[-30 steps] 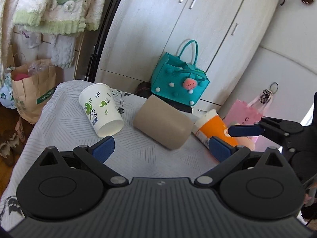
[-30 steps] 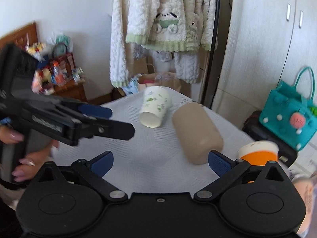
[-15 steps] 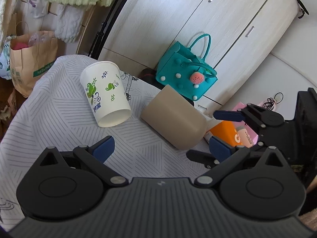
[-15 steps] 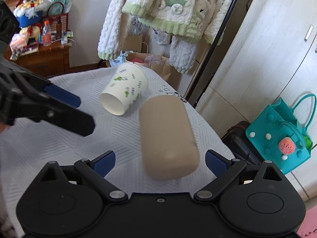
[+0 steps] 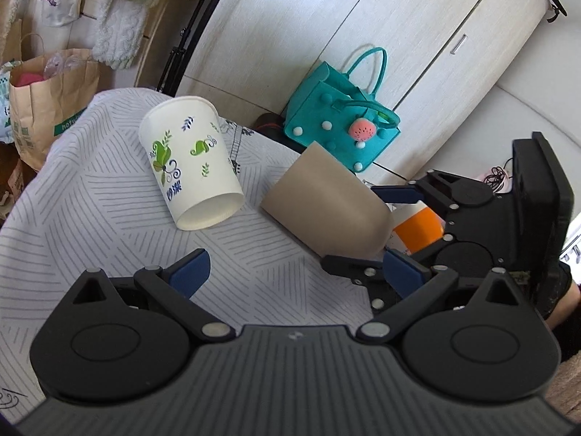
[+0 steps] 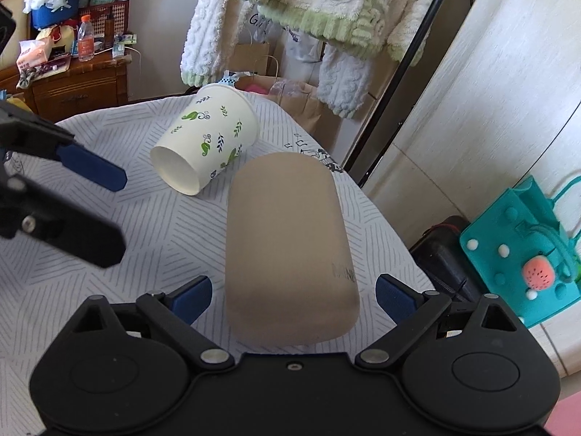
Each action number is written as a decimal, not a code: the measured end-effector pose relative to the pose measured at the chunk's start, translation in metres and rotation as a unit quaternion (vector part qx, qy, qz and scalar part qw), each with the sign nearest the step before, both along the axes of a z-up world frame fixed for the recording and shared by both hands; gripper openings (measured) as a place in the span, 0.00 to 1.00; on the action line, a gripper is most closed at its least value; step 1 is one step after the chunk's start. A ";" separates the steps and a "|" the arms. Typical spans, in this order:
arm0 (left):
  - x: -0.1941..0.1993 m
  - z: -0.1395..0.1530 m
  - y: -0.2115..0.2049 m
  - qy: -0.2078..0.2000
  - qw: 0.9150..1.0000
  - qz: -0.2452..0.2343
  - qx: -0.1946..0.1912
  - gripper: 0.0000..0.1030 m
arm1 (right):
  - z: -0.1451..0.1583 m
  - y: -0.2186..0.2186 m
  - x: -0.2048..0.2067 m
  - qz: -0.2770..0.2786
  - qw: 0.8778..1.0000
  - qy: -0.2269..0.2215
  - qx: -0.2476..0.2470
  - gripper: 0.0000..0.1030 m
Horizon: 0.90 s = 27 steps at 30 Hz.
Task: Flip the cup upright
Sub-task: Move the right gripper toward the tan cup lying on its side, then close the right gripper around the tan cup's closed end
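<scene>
Advanced since earlier: right gripper (image 6: 292, 294), jaws open, straddling the lying tan cup (image 6: 290, 250) on the counter (image 6: 174, 225); left gripper (image 5: 296, 269) open.

Around you, pale wood-grain wardrobe doors (image 5: 290, 25) with metal handles fill the back wall. A fluffy white-and-green garment (image 6: 326, 7) hangs beside them, paper bags (image 5: 47, 91) stand below it, and a cluttered wooden cabinet (image 6: 76, 85) stands in daylight.

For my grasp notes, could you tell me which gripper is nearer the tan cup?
Right. The right gripper straddles the tan cup, jaws open; the left gripper hangs apart, beside it.
</scene>
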<state>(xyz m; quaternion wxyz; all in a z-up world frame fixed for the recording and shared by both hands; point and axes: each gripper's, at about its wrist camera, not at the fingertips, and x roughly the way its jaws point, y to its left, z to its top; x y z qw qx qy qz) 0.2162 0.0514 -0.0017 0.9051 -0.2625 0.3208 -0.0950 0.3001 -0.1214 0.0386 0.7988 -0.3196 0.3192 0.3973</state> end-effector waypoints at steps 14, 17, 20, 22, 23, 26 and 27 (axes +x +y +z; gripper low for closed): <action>-0.012 -0.005 0.014 0.005 1.000 0.014 -0.004 1.00 | -0.004 0.013 0.003 -0.011 1.000 -0.004 -0.007 0.80; -0.015 -0.005 0.014 0.003 1.000 0.012 -0.003 1.00 | -0.002 0.015 0.001 -0.025 1.000 0.006 -0.003 0.80; -0.020 -0.003 0.015 0.003 1.000 0.010 -0.002 1.00 | 0.000 0.014 -0.004 -0.031 0.999 0.021 0.000 0.80; -0.021 -0.002 0.015 0.004 1.000 0.009 -0.003 1.00 | 0.002 0.012 -0.010 -0.028 0.999 0.023 -0.004 0.80; -0.023 -0.002 0.014 0.003 1.000 0.007 -0.004 1.00 | 0.003 0.010 -0.014 -0.027 0.999 0.022 -0.004 0.80; -0.030 -0.002 0.012 0.002 1.000 0.003 -0.012 1.00 | 0.007 0.005 -0.025 -0.032 0.999 0.020 -0.010 0.80; -0.032 -0.002 0.011 0.003 1.000 0.000 -0.014 1.00 | 0.009 0.003 -0.029 -0.033 0.999 0.018 -0.013 0.80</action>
